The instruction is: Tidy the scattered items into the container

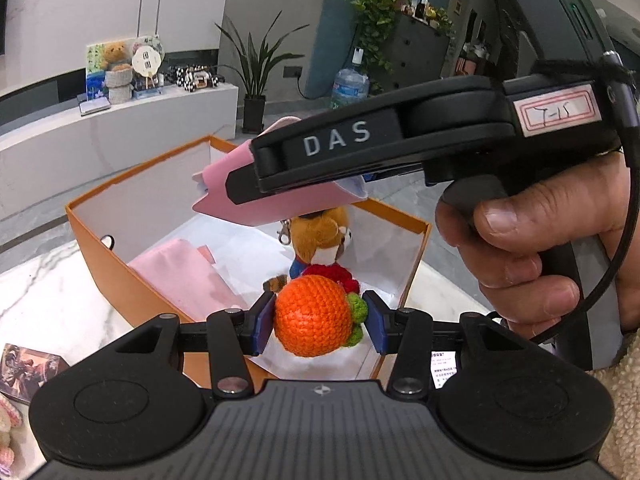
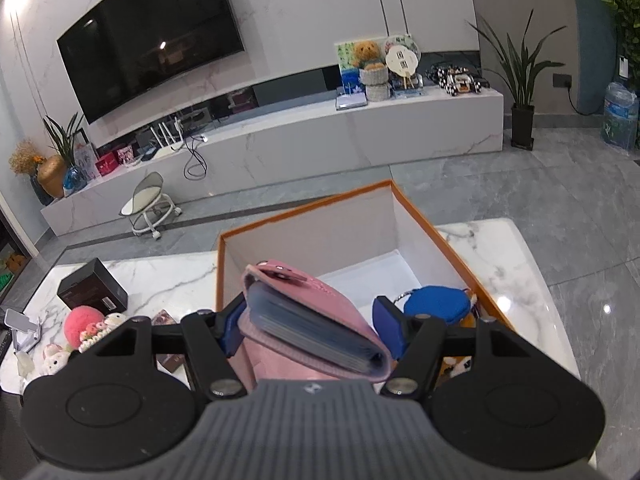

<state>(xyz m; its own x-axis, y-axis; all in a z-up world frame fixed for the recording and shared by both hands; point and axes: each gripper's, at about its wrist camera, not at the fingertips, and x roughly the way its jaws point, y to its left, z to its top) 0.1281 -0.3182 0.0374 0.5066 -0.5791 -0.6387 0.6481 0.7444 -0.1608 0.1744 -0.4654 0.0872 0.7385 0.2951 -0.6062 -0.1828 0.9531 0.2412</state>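
**Two items going into the box, more waiting on the table**

Over the orange box (image 1: pixel 96 236), both grippers are carrying loads. At 6 o'clock in the left wrist view, the left gripper (image 1: pixel 318 320) is clamping a crocheted orange (image 1: pixel 310 314) between its blue pads, hanging just above the box's near edge. At 12 o'clock from it, the right gripper (image 1: pixel 256 184) is pinching a pink wallet (image 1: pixel 224 196) over the box's middle; the right wrist view is showing that wallet (image 2: pixel 316 320) filling the narrow gap between the fingers.

Inside the box are already lying a plush toy (image 1: pixel 320 236), a red knit piece (image 1: pixel 332 272) and a pink cloth (image 1: pixel 184 276). At 9 o'clock in the right view, a black carton (image 2: pixel 92 288), a pink ball (image 2: pixel 82 326) and small bunnies (image 2: pixel 54 360) are waiting on the table (image 2: pixel 168 276), so the tidying looks about half finished.
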